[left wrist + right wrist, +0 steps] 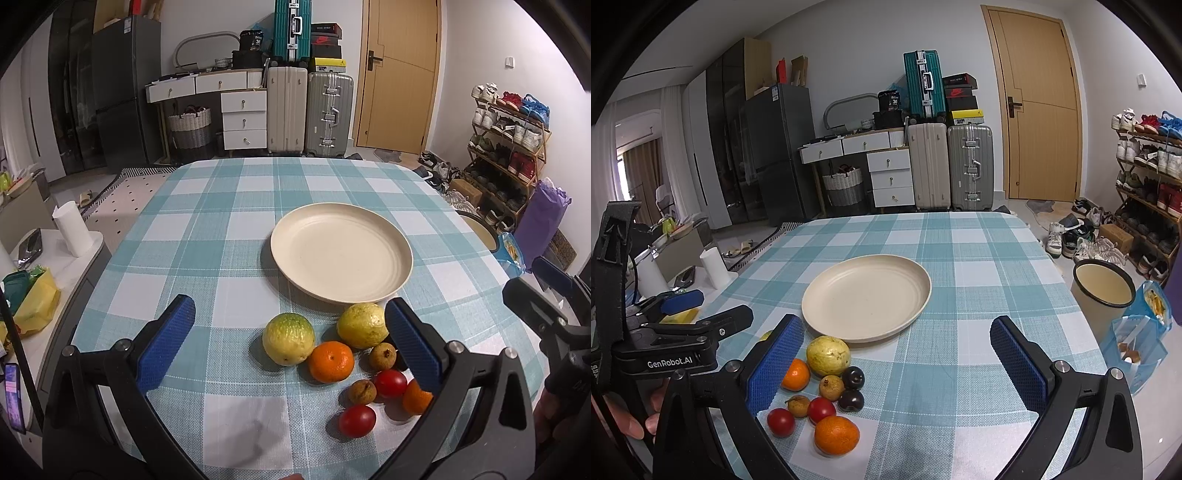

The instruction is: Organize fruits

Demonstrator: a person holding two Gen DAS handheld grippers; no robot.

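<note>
While both claws hang spread over the checked tablecloth (pixel 229 236), we log the stock from left to right.

Item 1, left gripper (pixel 291 343): jaws wide apart, holding nothing. We judge the spread is kept so a fruit can pass between the pads.

Item 2, greenish guava (pixel 289 338): between the left claw's pads, nearer the right one, on the cloth.

Item 3, orange mandarin (pixel 331 361): just right of that guava and touching it.

Item 4, yellow guava (pixel 361 325): hard against the left claw's right pad, just short of the plate rim.

Item 5, small fruits: two brown ones (pixel 383 356) (pixel 362 391), two red tomatoes (pixel 390 383) (pixel 357 420), a second mandarin (pixel 836 435), two dark cherries (pixel 853 377) (pixel 851 400). All sit clustered by the right claw's left pad, well short of its centre.

Item 6, cream plate (pixel 400 273): ahead of both claws, beyond the fruit, bare. We take it as the destination, so nothing is sorted yet.

Item 7, right gripper (pixel 897 365): jaws wide apart, nothing held, bare cloth between the pads.
</note>
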